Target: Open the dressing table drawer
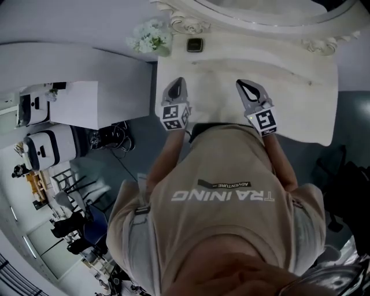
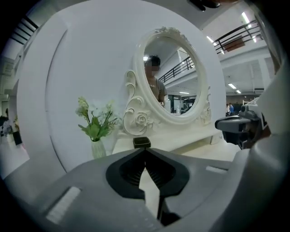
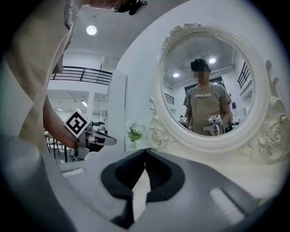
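Note:
The white dressing table [image 1: 300,87] lies in front of me, its oval mirror [image 1: 260,11] at the back. No drawer front shows in any view; my torso covers the table's near edge. My left gripper [image 1: 177,82] hovers over the near left of the top, shut and empty, jaw tips meeting [image 2: 145,149]. The right gripper [image 1: 243,84] hangs over the near middle, likewise shut on nothing [image 3: 145,152]. Each gripper sees the other: the right one [image 2: 238,127], the left one [image 3: 93,138]. The mirror [image 3: 208,86] reflects a person holding both grippers.
A small black box [image 1: 195,44] and a vase of white flowers [image 1: 150,39] stand at the table's back left. A white counter [image 1: 69,87] runs to the left, with white devices [image 1: 46,147] and floor cables [image 1: 113,136]. Dark objects [image 1: 347,185] sit at the right.

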Motion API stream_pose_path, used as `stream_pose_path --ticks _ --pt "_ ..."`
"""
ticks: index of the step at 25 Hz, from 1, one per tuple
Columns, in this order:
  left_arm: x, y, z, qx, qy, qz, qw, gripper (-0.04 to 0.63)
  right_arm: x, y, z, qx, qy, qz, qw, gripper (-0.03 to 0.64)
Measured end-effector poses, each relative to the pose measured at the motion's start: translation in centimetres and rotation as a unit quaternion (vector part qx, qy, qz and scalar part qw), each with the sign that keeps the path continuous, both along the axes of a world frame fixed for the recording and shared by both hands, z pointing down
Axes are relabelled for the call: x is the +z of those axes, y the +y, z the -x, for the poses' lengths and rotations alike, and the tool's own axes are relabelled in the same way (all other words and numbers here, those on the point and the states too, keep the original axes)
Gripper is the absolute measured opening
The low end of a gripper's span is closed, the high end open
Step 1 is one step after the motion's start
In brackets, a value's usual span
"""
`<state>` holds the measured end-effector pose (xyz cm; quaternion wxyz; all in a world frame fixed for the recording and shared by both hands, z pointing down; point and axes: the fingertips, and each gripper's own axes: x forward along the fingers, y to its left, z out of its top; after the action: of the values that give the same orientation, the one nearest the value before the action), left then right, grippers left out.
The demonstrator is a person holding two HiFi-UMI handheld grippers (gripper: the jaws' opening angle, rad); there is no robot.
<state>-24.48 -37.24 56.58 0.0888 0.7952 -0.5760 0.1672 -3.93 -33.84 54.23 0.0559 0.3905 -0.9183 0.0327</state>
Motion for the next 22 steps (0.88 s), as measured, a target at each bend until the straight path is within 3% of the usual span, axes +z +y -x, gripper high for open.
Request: stream_pose_path --ticks 9,11,13,18,22 --pt "7.4 -5.2 -2.0 0.035 -0.016 0.076 0.9964 0.009 0.0 -2.2 -2.4 0.036 0.01 0.011 0.999 0.003" --pt "9.0 -6.4 -2.0 0.027 -0.023 0.09 0.9953 0.018 0.1 -2.4 -2.3 0.03 0.018 0.009 0.999 0.003" --pt "10.5 -7.3 -1.8 0.018 -0.026 0.103 0.9942 0.073 0.4 -2.3 -2.4 0.028 0.028 0.009 0.999 0.003" --pt "13.8 -8.9 -1.5 0.01 -0.054 0.13 0.99 0.095 0.7 -2.2 -3.1 0.029 0.044 0.017 0.998 0.003" --pt "14.3 -9.9 -1.7 0.007 -0.057 0.137 0.9889 0.095 0.8 -3.4 -4.0 0.044 0.038 0.026 0.998 0.003"
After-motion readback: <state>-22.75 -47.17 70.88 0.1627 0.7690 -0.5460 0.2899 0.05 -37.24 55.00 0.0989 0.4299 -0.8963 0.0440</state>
